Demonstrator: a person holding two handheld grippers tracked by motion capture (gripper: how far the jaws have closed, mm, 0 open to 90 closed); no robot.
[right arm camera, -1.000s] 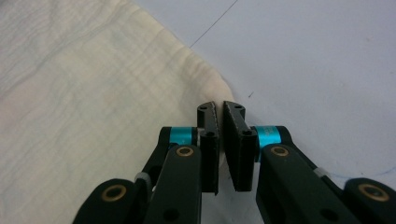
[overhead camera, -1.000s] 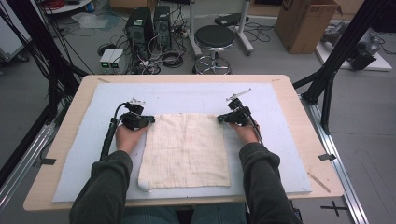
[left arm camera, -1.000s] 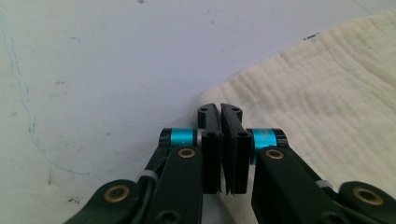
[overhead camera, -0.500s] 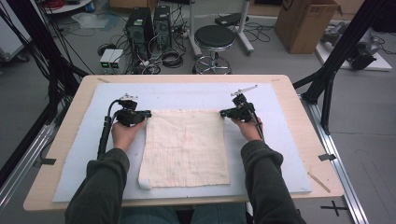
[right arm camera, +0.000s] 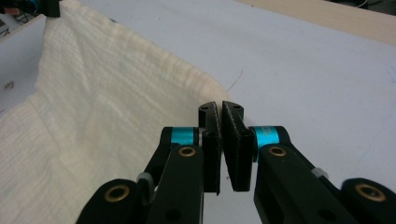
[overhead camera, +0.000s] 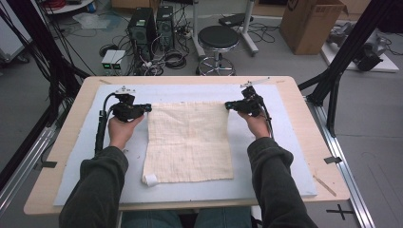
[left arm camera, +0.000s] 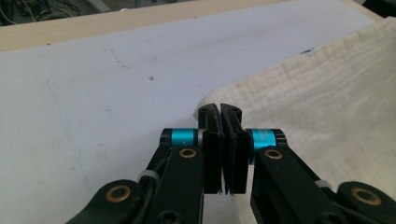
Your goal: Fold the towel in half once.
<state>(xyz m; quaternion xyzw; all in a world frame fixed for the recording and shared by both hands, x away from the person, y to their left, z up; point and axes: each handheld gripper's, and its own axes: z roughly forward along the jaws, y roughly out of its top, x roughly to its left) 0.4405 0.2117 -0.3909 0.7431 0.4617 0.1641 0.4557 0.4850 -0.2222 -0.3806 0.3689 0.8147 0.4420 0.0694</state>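
A cream cloth (overhead camera: 187,142) lies spread on the pale blue mat (overhead camera: 285,142), with a small white label (overhead camera: 151,179) at its near left corner. My left gripper (overhead camera: 149,107) is shut on the cloth's far left corner, and my right gripper (overhead camera: 227,105) is shut on its far right corner. In the left gripper view the jaws (left arm camera: 220,109) meet with the cloth (left arm camera: 327,107) corner pinched at their tips. In the right gripper view the jaws (right arm camera: 219,109) pinch the other corner, and the cloth (right arm camera: 93,107) rises in a raised edge toward the far gripper.
The mat covers a wooden table (overhead camera: 62,156); a thin wooden stick (overhead camera: 324,185) lies near its right front corner. Beyond the far edge stand a black stool (overhead camera: 217,40), computer towers (overhead camera: 152,23) and a cardboard box (overhead camera: 311,23). Black frame poles (overhead camera: 347,52) flank the table.
Both grippers have risen and moved toward the far side with the cloth's far corners in them. The cloth's far edge is lifted off the mat.
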